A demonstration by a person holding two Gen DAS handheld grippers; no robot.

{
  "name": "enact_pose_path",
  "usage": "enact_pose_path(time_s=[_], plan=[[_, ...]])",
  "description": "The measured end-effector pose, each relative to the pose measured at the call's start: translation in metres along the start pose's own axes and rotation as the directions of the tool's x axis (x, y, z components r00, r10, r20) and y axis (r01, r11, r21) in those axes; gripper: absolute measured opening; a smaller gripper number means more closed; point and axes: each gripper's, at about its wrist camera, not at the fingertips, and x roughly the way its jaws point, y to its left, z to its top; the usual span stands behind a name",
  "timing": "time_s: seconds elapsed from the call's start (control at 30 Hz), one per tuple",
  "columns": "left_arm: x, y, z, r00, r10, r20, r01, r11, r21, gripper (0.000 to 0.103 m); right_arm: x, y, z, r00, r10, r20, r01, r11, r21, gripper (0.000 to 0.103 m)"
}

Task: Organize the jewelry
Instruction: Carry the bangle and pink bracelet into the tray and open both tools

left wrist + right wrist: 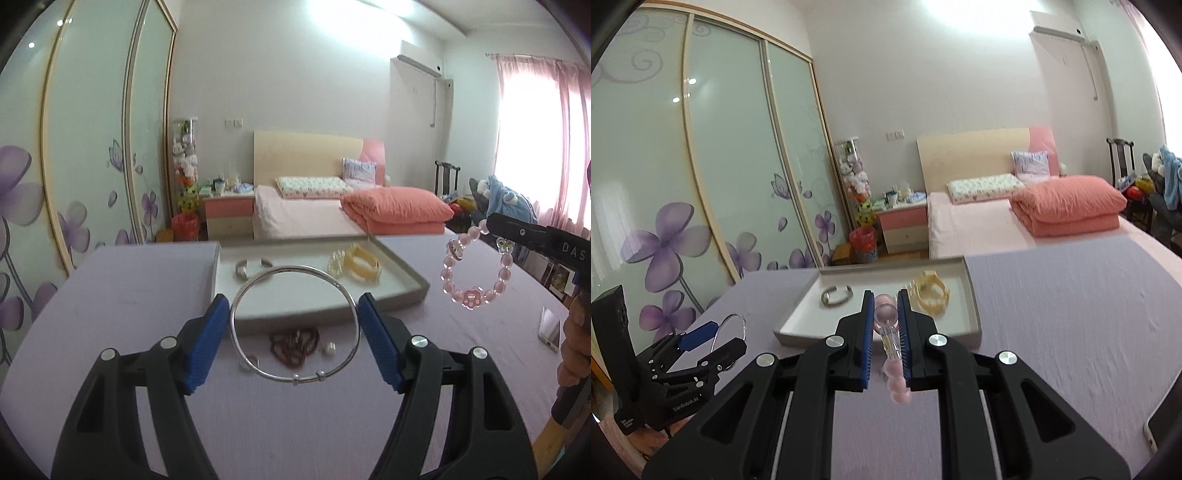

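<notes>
My left gripper (pixel 293 308) is shut on a thin silver bangle (pixel 255 363) and holds it above the lilac table, just short of a shallow grey tray (pixel 413 291). My right gripper (pixel 885 306) is shut on a pink bead bracelet (pixel 886 314), which hangs from it at the right in the left wrist view (pixel 474 299). The tray (pixel 971 295) holds a silver cuff (pixel 836 295), a yellow bangle (pixel 932 295) and a clear bead bracelet (pixel 337 266). A dark red bead string (pixel 293 345) and two small pale pieces lie on the table before the tray.
A phone (pixel 550 328) lies at the table's right edge. Beyond the table stand a bed (pixel 314 214) with a folded orange quilt, a nightstand and a glass wardrobe (pixel 85 147) on the left. The left gripper shows at lower left in the right wrist view (pixel 713 339).
</notes>
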Motion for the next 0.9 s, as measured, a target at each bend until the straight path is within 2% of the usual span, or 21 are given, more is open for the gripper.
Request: enact_pose_path(time_s=[0.27, 0.47, 0.7, 0.9], plan=[[0.022, -0.002, 0.033, 0.995, 0.037, 0.090, -0.038, 0.999, 0.014, 0.070, 0.027, 0.000, 0.026, 0.998, -0.006, 0.055, 0.005, 1.000, 0.019, 0.013], [0.053, -0.010, 0.053, 0.989, 0.054, 0.139, -0.059, 0.998, 0.035, 0.070, 0.056, 0.001, 0.040, 0.997, -0.014, 0.073, 0.013, 1.000, 0.007, 0.013], [0.107, -0.006, 0.068, 0.992, 0.061, 0.109, -0.062, 0.998, 0.008, 0.070, 0.101, 0.004, 0.041, 0.998, -0.015, 0.057, 0.014, 1.000, 0.012, 0.013], [0.160, 0.003, 0.068, 0.995, 0.094, 0.036, -0.093, 0.995, -0.019, 0.070, 0.148, 0.001, 0.031, 1.000, -0.025, -0.006, 0.025, 0.999, 0.022, 0.013]])
